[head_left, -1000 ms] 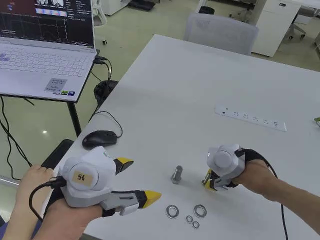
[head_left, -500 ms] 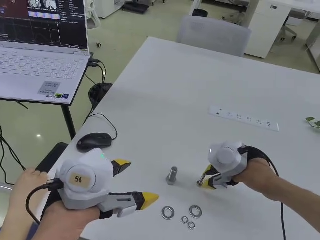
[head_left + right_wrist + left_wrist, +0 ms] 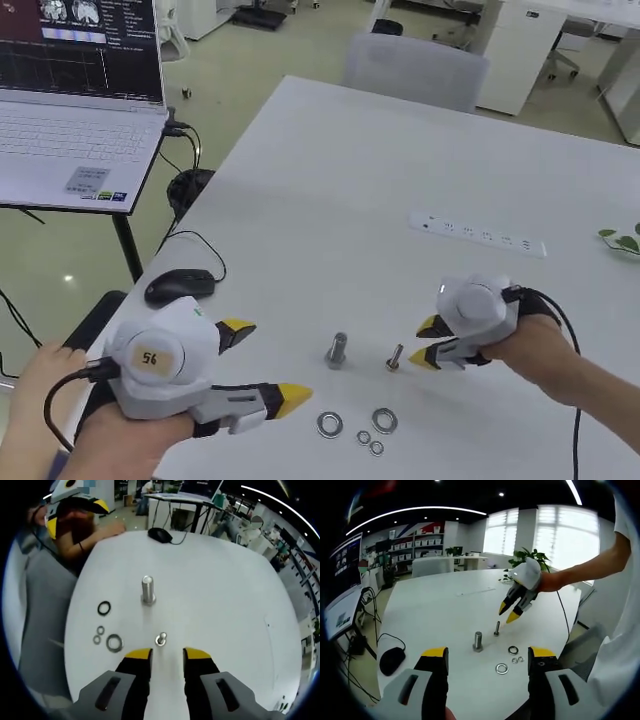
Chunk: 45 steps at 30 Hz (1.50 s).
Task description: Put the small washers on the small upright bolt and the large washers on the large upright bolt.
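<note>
Lying nearest the front edge of the white table (image 3: 330, 190), four loose washers sit in a small cluster: two large washers (image 3: 329, 424) on the outside and two small washers (image 3: 364, 437) between them, all flat on the surface.

To their left, the left gripper (image 3: 268, 362) hovers over the table's corner with its yellow-tipped jaws spread wide and nothing between them.

Just beyond the washers the large bolt (image 3: 337, 350) stands upright on its head. The small bolt (image 3: 395, 357) stands upright just to its right, apart from it.

The right gripper (image 3: 421, 343) points at the small bolt from the right, its jaws parted by a narrow gap and holding nothing. In the right gripper view the small bolt stands just ahead of the two tips, in line with the gap.

Further back, a black mouse (image 3: 180, 287) rests near the left edge and a white power strip (image 3: 478, 235) lies toward the right. A laptop (image 3: 70, 130) sits on a stand off to the left, and a grey chair (image 3: 415, 70) stands at the far end.
</note>
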Available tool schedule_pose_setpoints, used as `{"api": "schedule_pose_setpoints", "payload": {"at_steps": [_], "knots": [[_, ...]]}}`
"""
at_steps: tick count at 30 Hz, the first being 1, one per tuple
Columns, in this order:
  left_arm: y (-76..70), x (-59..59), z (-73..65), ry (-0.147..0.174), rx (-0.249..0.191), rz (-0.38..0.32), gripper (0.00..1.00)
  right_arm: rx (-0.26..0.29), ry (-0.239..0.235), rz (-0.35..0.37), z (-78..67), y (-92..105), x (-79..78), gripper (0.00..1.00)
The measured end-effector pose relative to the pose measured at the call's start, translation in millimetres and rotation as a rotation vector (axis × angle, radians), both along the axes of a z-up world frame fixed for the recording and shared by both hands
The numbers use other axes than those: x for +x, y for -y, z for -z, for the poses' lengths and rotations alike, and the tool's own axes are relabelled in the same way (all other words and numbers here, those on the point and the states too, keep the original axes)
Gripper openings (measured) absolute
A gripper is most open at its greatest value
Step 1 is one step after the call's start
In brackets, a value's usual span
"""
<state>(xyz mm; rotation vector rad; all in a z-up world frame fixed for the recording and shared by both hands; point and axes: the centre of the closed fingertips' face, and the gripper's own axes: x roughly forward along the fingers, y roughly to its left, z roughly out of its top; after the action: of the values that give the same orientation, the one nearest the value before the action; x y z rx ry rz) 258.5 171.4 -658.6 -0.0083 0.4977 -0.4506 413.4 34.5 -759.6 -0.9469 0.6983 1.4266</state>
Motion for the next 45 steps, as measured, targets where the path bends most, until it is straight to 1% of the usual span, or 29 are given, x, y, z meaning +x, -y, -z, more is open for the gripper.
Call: {"api": "schedule_pose_setpoints", "payload": {"at_steps": [4, 9, 12, 17, 19, 21, 26, 27, 30, 35, 45], "knots": [[-0.2, 0.2, -0.8, 0.001, 0.001, 0.001, 0.64, 0.034, -0.008, 0.038, -7.0, 5.9, -1.9, 0.27], [0.2, 1.1, -1.0, 0.002, 0.001, 0.003, 0.64, 0.067, -0.011, 0.062, -12.9, 10.6, -5.7, 0.3], [0.5, 1.4, -1.8, 0.002, 0.0, 0.003, 0.64, 0.092, -0.013, 0.079, -17.8, 13.7, -10.3, 0.31], [0.6, 2.0, -2.2, 0.002, 0.002, 0.005, 0.64, 0.1, -0.013, 0.096, -18.7, 23.6, -16.6, 0.32], [0.3, 2.1, -2.3, 0.002, 0.004, 0.005, 0.64, 0.112, -0.024, 0.114, -19.0, 26.8, -17.8, 0.33], [-0.1, 2.1, -2.7, 0.002, 0.002, 0.004, 0.64, 0.142, -0.041, 0.136, -21.2, 28.6, -21.2, 0.33], [-0.5, 1.9, -1.7, 0.001, 0.004, 0.004, 0.64, 0.161, -0.055, 0.17, -20.7, 38.0, -25.3, 0.35], [-0.3, 1.9, -1.6, 0.0, 0.003, 0.005, 0.64, 0.175, -0.067, 0.184, -22.2, 38.9, -27.9, 0.35], [0.2, 1.8, -2.2, 0.0, 0.004, 0.006, 0.64, 0.207, -0.081, 0.206, -24.6, 40.4, -31.2, 0.36], [0.6, 1.6, -2.0, 0.0, 0.004, 0.007, 0.64, 0.21, -0.094, 0.225, -17.6, 45.4, -37.6, 0.36], [1.7, 1.7, -1.5, -0.001, 0.004, 0.012, 0.64, 0.197, -0.138, 0.229, 2.0, 47.2, -59.7, 0.35]]}}
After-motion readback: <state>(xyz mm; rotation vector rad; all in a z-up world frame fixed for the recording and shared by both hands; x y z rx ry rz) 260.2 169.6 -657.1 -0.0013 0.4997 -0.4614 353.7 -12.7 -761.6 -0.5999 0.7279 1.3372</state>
